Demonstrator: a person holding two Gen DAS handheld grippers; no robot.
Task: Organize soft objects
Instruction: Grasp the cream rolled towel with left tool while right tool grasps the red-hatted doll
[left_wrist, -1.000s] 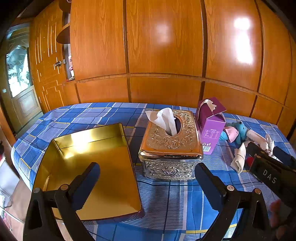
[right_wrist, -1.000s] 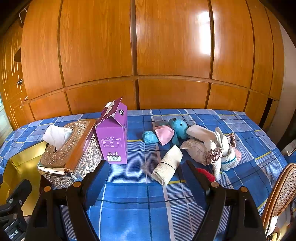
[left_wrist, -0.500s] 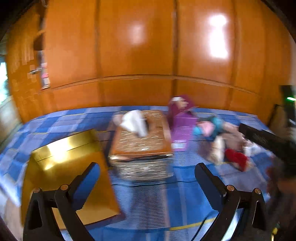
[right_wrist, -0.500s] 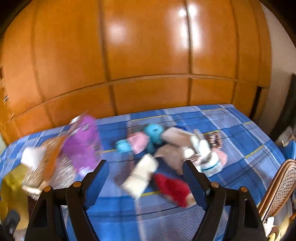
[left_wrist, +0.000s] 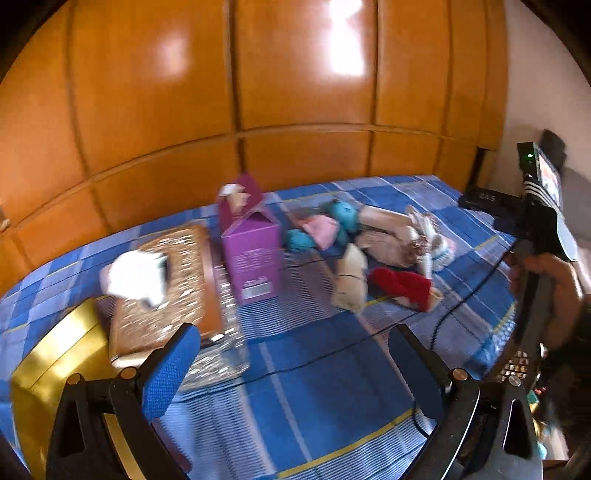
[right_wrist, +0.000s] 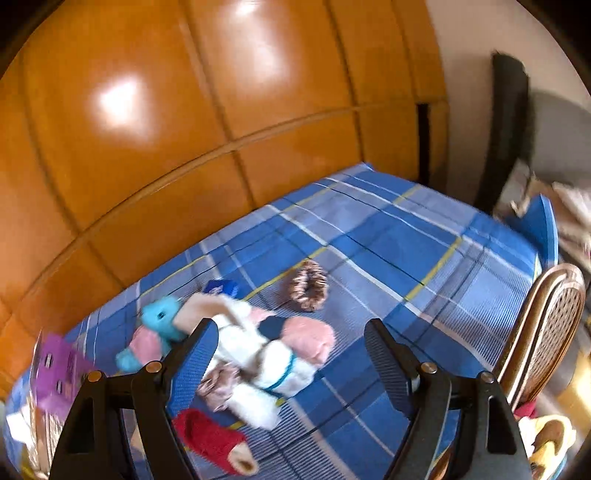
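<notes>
In the left wrist view the left gripper (left_wrist: 291, 354) is spread wide with nothing between its blue-padded fingers, hanging above the blue checked cloth (left_wrist: 314, 373) just near of the ornate tissue box (left_wrist: 173, 288). At the near left sits the gold tray (left_wrist: 55, 358), and no soft thing shows on the part of it in view — so, as I judge it, the sorting has hardly begun. The soft objects lie heaped far right of the purple carton (left_wrist: 251, 251): a teal plush toy (left_wrist: 340, 216), a cream roll (left_wrist: 351, 284), a red sock (left_wrist: 402, 286) and pale pieces too blurred to name. At the far right a person's hand (left_wrist: 546, 273) holds the other tool's handle. In the right wrist view the right gripper (right_wrist: 291, 354) is likewise released and carries nothing, poised over the heap: the white sock with a teal stripe (right_wrist: 273, 365) lies between its fingers but lower, on the cloth, with a pink piece (right_wrist: 314, 339) beside it, the red sock near left, and a brown scrunchie (right_wrist: 308, 284) farther off, apart from the rest. Everything soft is left to gather — a first grasp looks like the step in hand.
</notes>
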